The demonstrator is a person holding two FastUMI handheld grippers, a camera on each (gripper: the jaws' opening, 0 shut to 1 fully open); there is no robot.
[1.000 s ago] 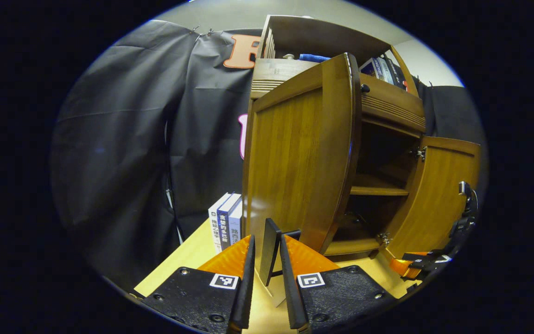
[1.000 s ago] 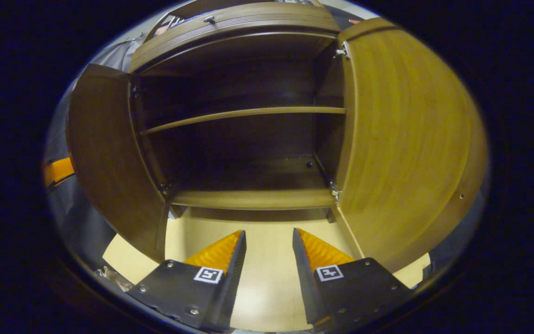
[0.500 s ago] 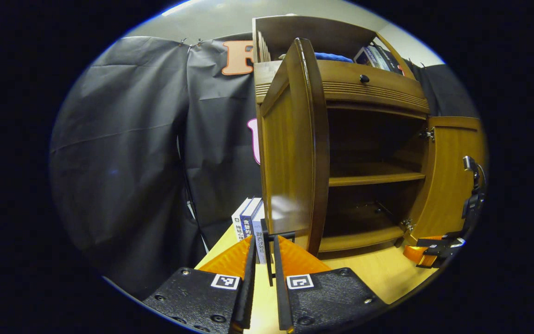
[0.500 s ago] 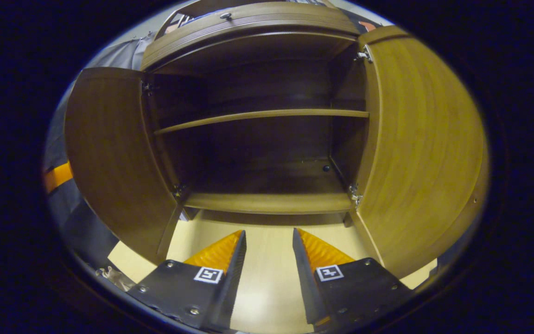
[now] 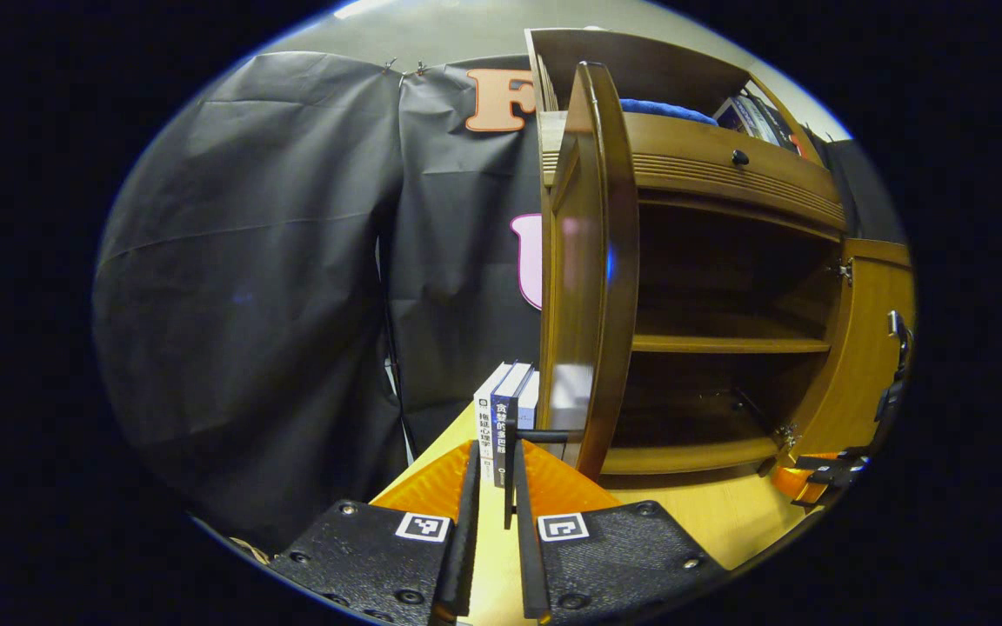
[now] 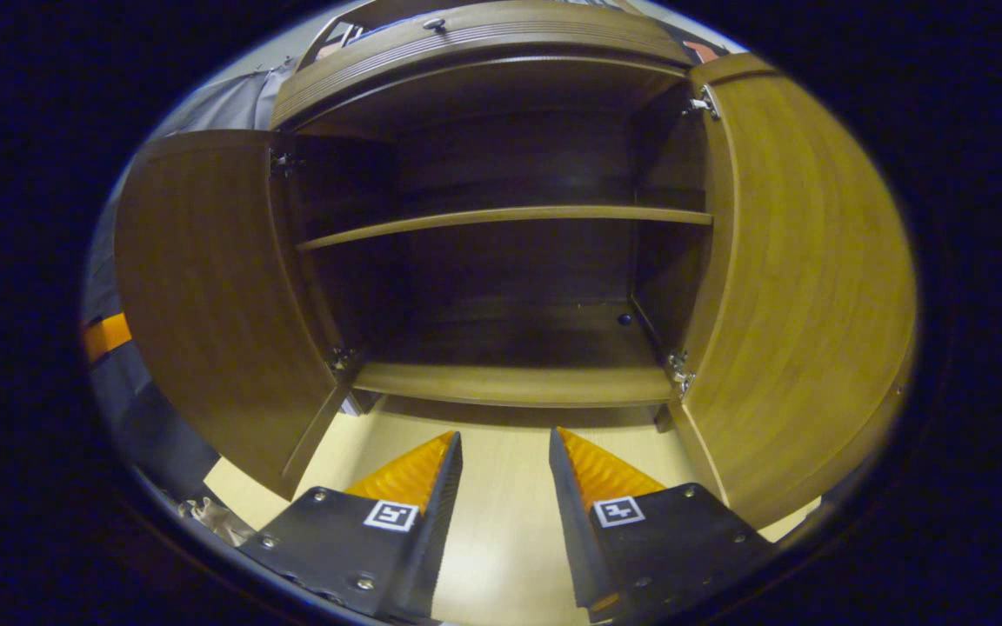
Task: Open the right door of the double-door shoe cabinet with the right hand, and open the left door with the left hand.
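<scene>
Swung wider than a moment ago, the left door (image 5: 592, 261) of the shoe cabinet (image 5: 710, 165) now stands edge-on in the left gripper view, its thin dark handle (image 5: 510, 461) pinched between the nearly closed left tongs (image 5: 492, 487). Both doors are open: in the right gripper view the right door (image 6: 805, 287) and left door flank two bare compartments split by one shelf (image 6: 510, 217), with the right tongs (image 6: 501, 461) parted and gripping nothing above the pale surface (image 6: 501, 522). Three books (image 5: 505, 409) stand upright beside the cabinet, and one drawer knob (image 5: 739, 157) sits above the opening.
</scene>
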